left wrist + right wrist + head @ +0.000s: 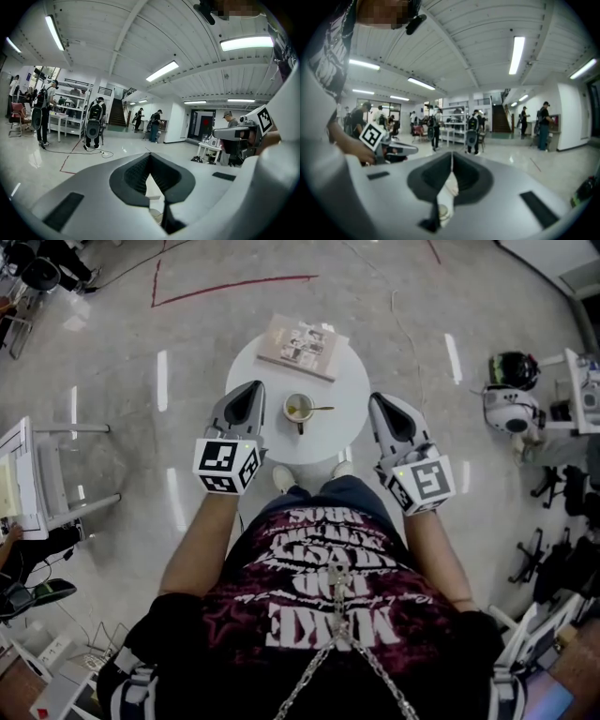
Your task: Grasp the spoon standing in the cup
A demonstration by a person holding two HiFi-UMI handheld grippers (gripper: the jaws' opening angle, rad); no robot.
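- Head view: your left gripper (251, 390) has its jaws pressed together with nothing between them. In the left gripper view the dark pads (132, 176) meet at their tips.
- Your right gripper (379, 401) is also closed and empty. Its pads (467, 176) touch along one thin line in the right gripper view.
- Both grippers point away from you and slightly downward, one at each side of the round white table (352, 381). Their marker cubes (225, 465) sit nearest your wrists.
- The cup (298, 410) stands on the table between the two grippers, apart from both, with its handle turned toward you.
- The spoon (322, 409) sits in the cup, its handle leaning out over the rim toward your right gripper. Neither gripper touches it.
- A magazine (302, 345) lies on the far side of the table, beyond the cup.
- Your shoes (283, 478) show just below the table's near edge.
- Red tape lines (234, 282) cross the pale glossy floor beyond the table, and people (95, 124) stand well back in the hall.
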